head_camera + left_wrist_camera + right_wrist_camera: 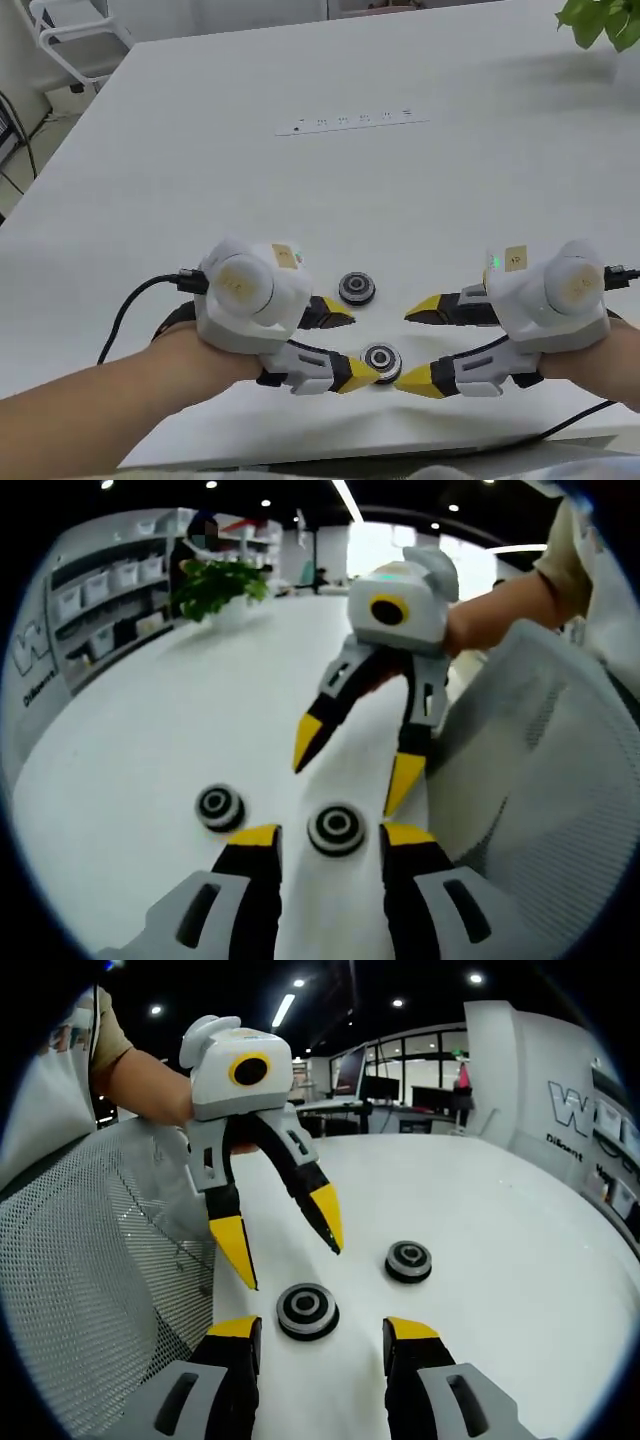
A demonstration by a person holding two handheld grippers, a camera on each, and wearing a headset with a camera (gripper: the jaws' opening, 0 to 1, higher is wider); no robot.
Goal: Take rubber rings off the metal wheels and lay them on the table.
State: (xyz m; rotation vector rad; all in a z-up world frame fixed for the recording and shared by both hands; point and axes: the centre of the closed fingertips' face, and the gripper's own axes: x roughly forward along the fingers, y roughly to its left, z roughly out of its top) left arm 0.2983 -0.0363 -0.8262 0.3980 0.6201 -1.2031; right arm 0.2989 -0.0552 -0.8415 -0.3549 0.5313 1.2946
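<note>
Nearest you, the small black-ringed metal wheel (380, 358) lies on the white table (200, 150) between the left gripper (355, 346) and right gripper (408, 347), both gaping, empty: pin with one, peel with the other; second such wheel (357, 288) just beyond

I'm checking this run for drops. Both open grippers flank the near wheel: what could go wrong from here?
The near wheel sits close to the table's front edge, so a nudge might send it off. The left gripper and right gripper face each other across it, lower tips nearly touching; they could clash. The far wheel lies just behind and might get knocked.
</note>
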